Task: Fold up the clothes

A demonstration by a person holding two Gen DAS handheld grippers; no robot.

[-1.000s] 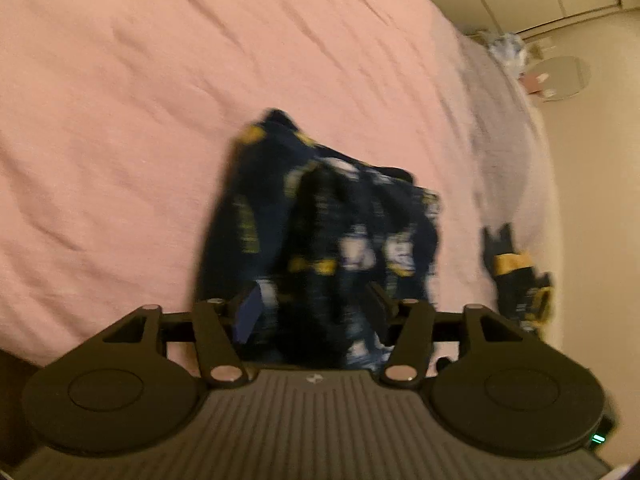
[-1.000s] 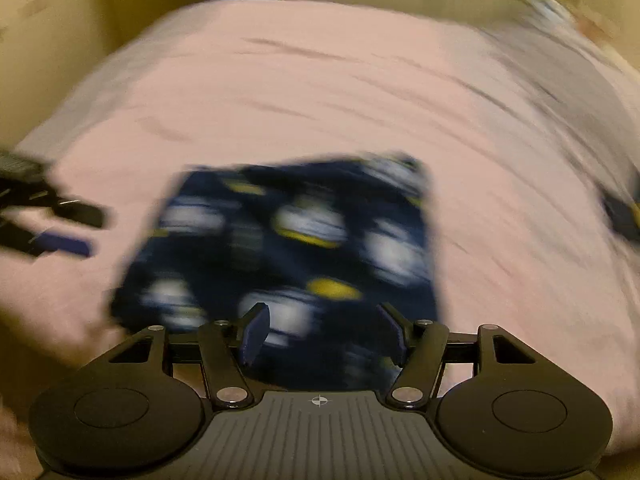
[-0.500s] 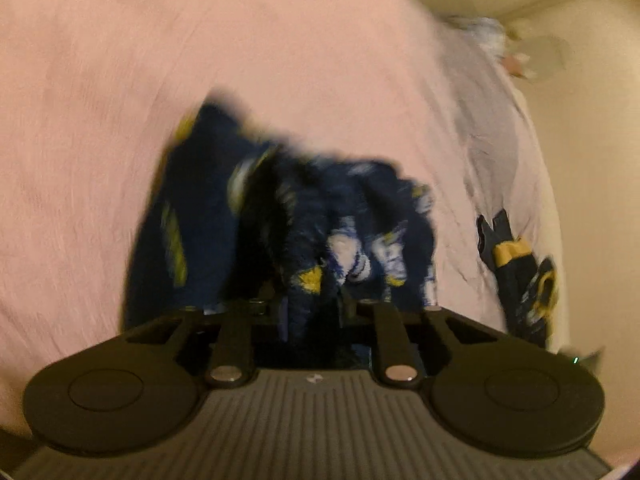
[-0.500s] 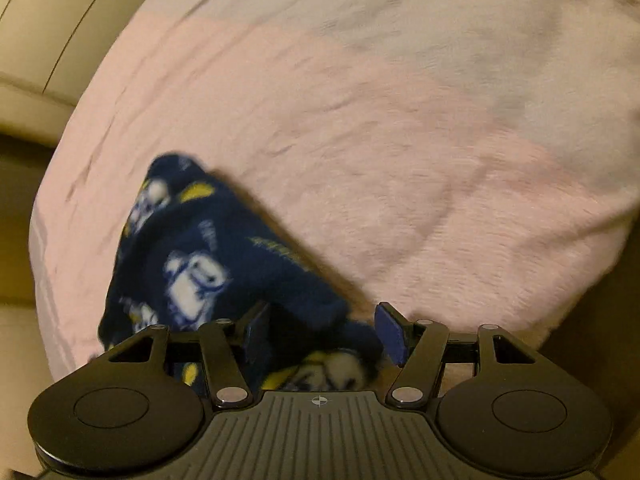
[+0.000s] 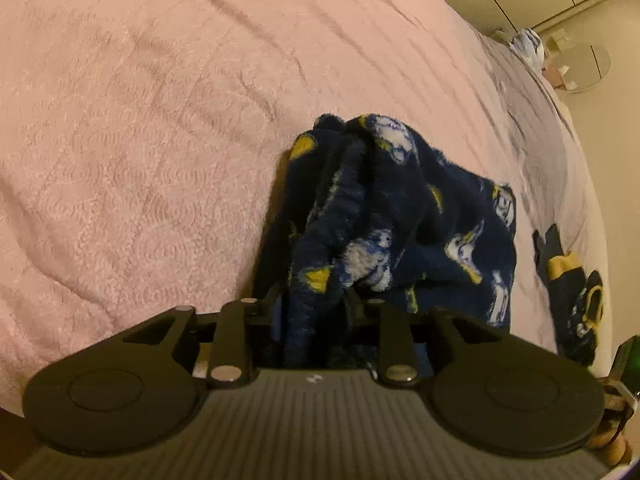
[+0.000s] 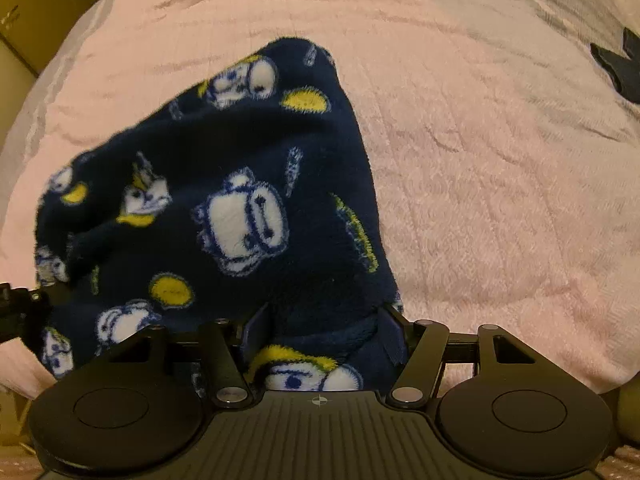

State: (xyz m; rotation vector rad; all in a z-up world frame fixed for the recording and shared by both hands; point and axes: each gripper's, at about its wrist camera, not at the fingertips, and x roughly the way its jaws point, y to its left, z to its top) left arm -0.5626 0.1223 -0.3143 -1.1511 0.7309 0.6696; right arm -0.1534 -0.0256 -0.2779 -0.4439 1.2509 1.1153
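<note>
A: Where was the fleece garment (image 6: 248, 216)?

B: Near the bed's (image 5: 140, 140) front edge, partly lifted. Your left gripper (image 5: 314, 300) was pinched shut on a bunch. Your right gripper (image 6: 320, 320) had cloth between its fingers, not squeezed tight.

A: Best way?

B: You needed both grips firm and level.

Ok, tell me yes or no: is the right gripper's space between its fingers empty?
No: navy fleece garment fills the gap between the right gripper fingers.
</note>
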